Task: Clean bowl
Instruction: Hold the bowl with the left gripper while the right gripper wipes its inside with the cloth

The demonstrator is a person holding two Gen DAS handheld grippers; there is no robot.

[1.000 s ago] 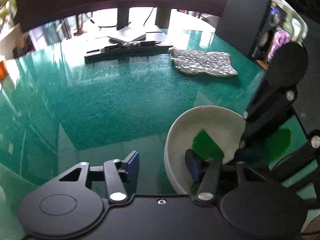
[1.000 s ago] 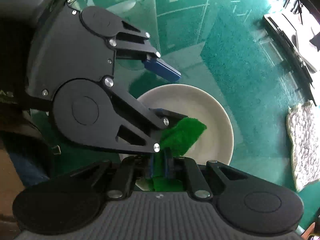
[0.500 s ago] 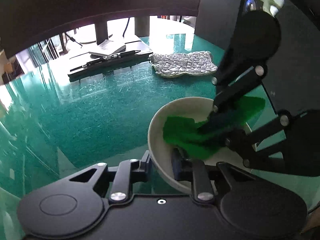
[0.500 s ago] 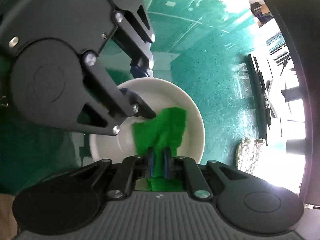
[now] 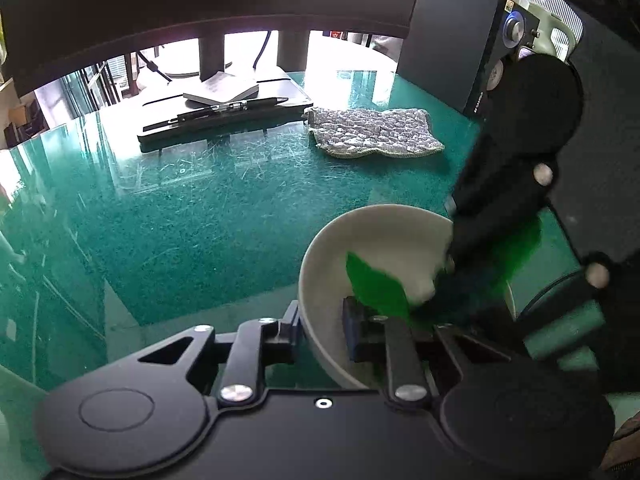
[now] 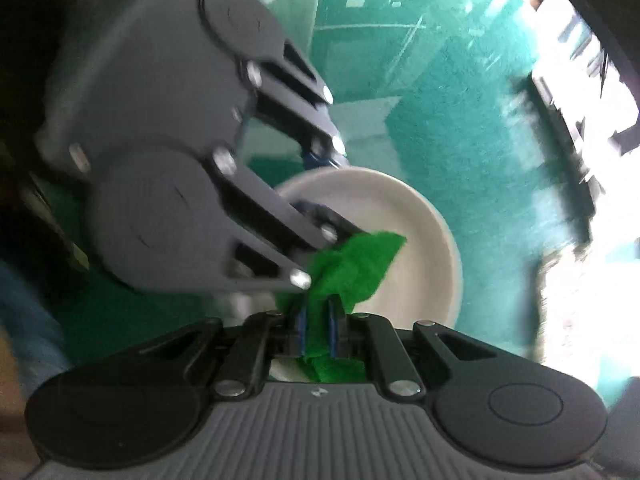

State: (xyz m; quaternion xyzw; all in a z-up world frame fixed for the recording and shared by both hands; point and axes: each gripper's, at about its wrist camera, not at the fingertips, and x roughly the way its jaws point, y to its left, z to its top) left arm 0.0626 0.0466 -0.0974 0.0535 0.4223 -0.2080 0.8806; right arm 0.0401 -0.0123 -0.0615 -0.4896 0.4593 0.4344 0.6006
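The left wrist view sits just behind its own gripper (image 5: pixel 320 328) and looks slantwise down and forward over the green glass table (image 5: pixel 180 220), as far as the grey cloth (image 5: pixel 376 132) and the dark stand at the far side. The right wrist view looks almost straight down, close over the white bowl (image 6: pixel 424 248) (this picture is blurred). Both views share the bowl (image 5: pixel 384 236), the green cloth (image 6: pixel 352 268) in it, and each other's gripper.
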